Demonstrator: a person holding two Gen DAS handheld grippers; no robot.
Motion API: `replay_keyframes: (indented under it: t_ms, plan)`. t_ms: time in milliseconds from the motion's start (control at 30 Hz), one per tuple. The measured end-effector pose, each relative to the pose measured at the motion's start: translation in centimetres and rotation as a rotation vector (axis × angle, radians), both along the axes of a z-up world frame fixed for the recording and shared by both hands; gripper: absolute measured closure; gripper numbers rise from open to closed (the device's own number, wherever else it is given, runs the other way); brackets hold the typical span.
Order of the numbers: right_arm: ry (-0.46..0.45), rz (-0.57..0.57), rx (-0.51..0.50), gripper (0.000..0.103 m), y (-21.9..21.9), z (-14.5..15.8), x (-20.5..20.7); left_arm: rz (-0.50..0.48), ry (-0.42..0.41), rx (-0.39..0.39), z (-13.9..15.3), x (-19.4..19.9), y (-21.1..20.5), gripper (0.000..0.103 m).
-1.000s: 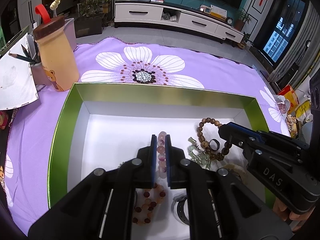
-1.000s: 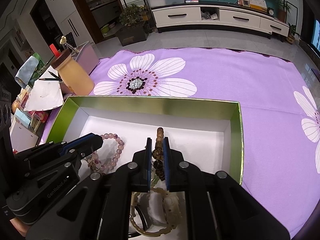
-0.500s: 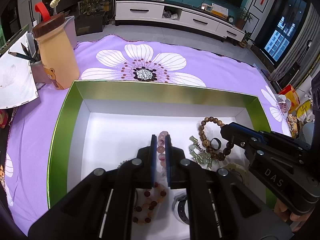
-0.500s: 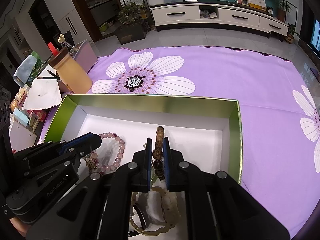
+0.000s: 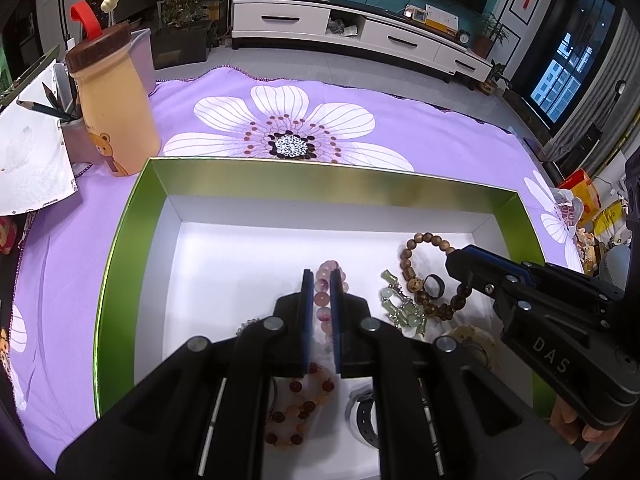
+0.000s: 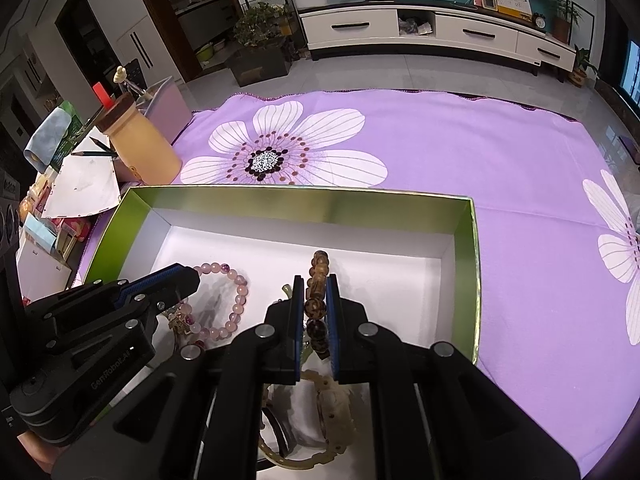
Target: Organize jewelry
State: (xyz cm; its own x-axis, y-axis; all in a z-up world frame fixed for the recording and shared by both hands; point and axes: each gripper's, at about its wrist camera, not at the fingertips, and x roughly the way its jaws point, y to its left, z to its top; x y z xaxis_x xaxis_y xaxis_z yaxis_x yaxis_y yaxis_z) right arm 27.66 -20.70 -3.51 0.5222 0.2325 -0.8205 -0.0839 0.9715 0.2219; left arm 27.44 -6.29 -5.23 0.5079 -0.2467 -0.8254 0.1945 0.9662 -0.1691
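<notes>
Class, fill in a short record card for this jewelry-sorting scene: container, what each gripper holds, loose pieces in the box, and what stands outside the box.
container: green box with white floor, on a purple flowered cloth
left gripper: shut on pink bead bracelet
right gripper: shut on brown bead bracelet
loose pieces in box: black ring, pale green charms, red bead bracelet
outside box: tan bottle with brown cap, past the box's far left corner

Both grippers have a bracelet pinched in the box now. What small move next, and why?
Probably draw the two apart: left gripper carries the pink bracelet toward the bare left floor of the box, while the right gripper holds the brown bracelet. The near end is a crowded pile.
</notes>
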Motion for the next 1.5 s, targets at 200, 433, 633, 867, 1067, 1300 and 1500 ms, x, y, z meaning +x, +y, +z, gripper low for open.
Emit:
replay_keyframes:
  t_ms: [200,433,633,867,1067,1300,1500]
  plan:
    - [0.004,-0.001,0.001,0.093,0.0,0.0,0.0,0.002,0.003,0.000,0.0,0.0,0.0,0.095]
    - [0.007,0.001,0.000,0.093,0.0,0.1,0.0,0.006,0.008,0.002,0.1,-0.1,0.1,0.095]
    - [0.007,0.001,0.000,0.093,-0.1,0.1,-0.1,0.013,0.009,0.001,0.1,0.0,0.2,0.095]
    - [0.010,-0.005,0.001,0.086,-0.3,0.1,-0.3,0.024,0.010,0.005,0.1,0.0,0.3,0.095]
    - [0.001,-0.007,0.004,0.085,-0.6,0.5,-0.8,0.035,0.010,0.011,0.2,-0.2,0.5,0.087]
    - [-0.020,-0.010,-0.004,0.085,-0.9,1.4,-1.8,0.039,-0.007,0.018,1.1,-1.0,0.6,0.071]
    - [-0.052,-0.012,-0.026,0.073,-1.0,2.9,-3.1,0.048,-0.033,0.031,2.4,-2.0,0.9,0.047]
